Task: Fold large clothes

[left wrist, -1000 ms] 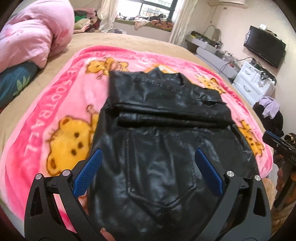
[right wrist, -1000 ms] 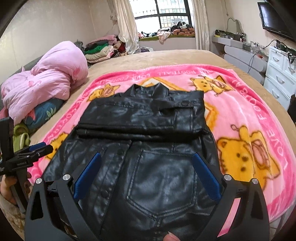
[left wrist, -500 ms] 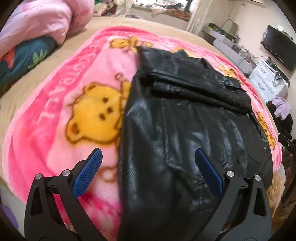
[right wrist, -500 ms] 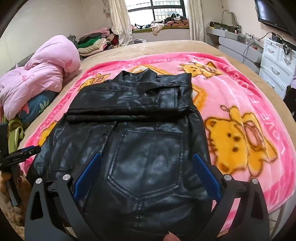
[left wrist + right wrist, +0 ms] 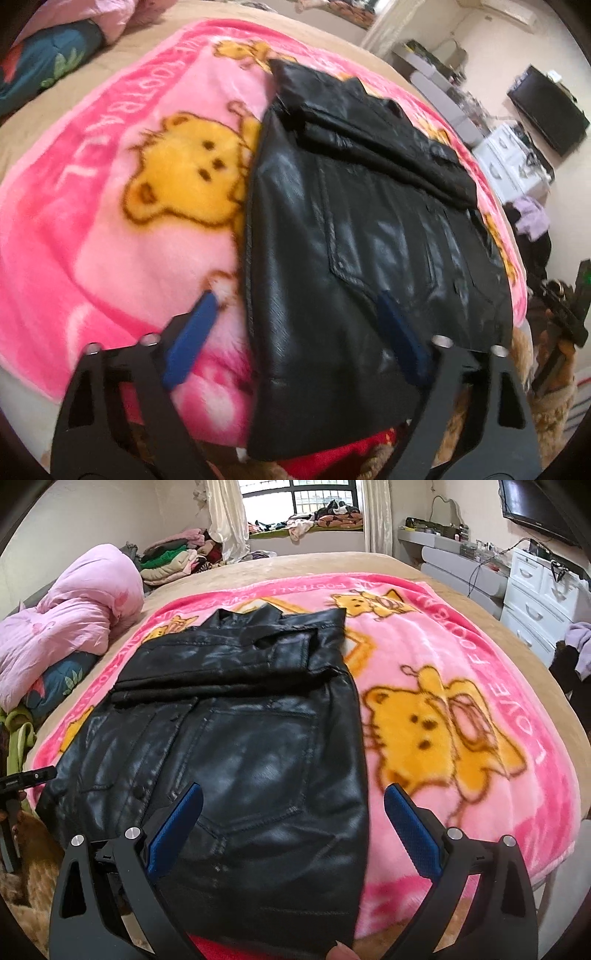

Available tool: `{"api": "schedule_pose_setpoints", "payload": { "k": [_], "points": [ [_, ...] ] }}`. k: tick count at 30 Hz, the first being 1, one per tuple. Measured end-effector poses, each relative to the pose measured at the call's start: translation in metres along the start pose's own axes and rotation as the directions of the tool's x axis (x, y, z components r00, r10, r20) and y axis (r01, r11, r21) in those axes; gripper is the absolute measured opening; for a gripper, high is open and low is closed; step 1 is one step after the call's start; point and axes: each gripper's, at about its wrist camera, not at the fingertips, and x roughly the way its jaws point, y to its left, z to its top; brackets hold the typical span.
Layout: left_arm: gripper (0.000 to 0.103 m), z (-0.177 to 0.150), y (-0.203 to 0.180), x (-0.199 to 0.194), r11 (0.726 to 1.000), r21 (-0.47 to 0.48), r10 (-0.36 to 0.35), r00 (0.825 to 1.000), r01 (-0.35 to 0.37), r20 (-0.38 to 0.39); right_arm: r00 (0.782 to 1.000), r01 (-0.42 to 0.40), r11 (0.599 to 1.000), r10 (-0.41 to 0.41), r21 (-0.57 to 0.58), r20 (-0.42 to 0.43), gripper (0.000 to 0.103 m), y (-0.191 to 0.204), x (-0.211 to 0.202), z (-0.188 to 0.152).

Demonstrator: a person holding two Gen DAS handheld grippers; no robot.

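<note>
A black leather jacket (image 5: pixel 362 236) lies on a pink cartoon-bear blanket (image 5: pixel 110 206), its top part folded down across the chest; it also shows in the right wrist view (image 5: pixel 236 746). My left gripper (image 5: pixel 295 332) is open and empty over the jacket's near left corner, straddling its left edge. My right gripper (image 5: pixel 291 827) is open and empty over the jacket's near right corner, straddling its right edge. The hem hangs over the bed's front edge.
A pink duvet (image 5: pixel 70 616) and a clothes pile (image 5: pixel 173 559) lie at the bed's far left. White drawers (image 5: pixel 543 594) and a TV (image 5: pixel 535 506) stand to the right. The blanket (image 5: pixel 461 709) lies bare beside the jacket.
My left gripper has swung left to the jacket's left edge. My right gripper has shifted right to the jacket's right edge. Both stay open; the jacket has not moved.
</note>
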Motion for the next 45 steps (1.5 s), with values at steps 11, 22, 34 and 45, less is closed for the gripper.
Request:
{"api": "schedule_pose_setpoints", "payload": {
  "k": [11,22,34,45],
  "points": [
    [0.063,-0.015,-0.019,0.016,0.996,0.081,0.027,0.996,-0.019,-0.090,0.987,-0.090,0.996,0.092,0.023,-0.135,0.098,-0.026,-0.002,-0.029],
    [0.059,-0.012,-0.019,0.023,0.994,0.100,0.062,0.995,-0.053,-0.083,0.924,-0.207,0.978,0.187,-0.023,-0.335,0.068,-0.018,0.035,-0.062],
    [0.011,0.023,-0.041,-0.013,0.992,0.126,-0.019,0.996,0.009,0.082,0.922,-0.385,0.923,0.384,-0.004,-0.045,0.019,-0.021,-0.016,-0.020],
    [0.011,0.083,-0.048,-0.019,0.996,0.046,-0.083,0.976,0.075,0.203,0.893,-0.420,0.908,0.412,0.004,0.182,0.015,-0.029,-0.033,0.050]
  ]
}}
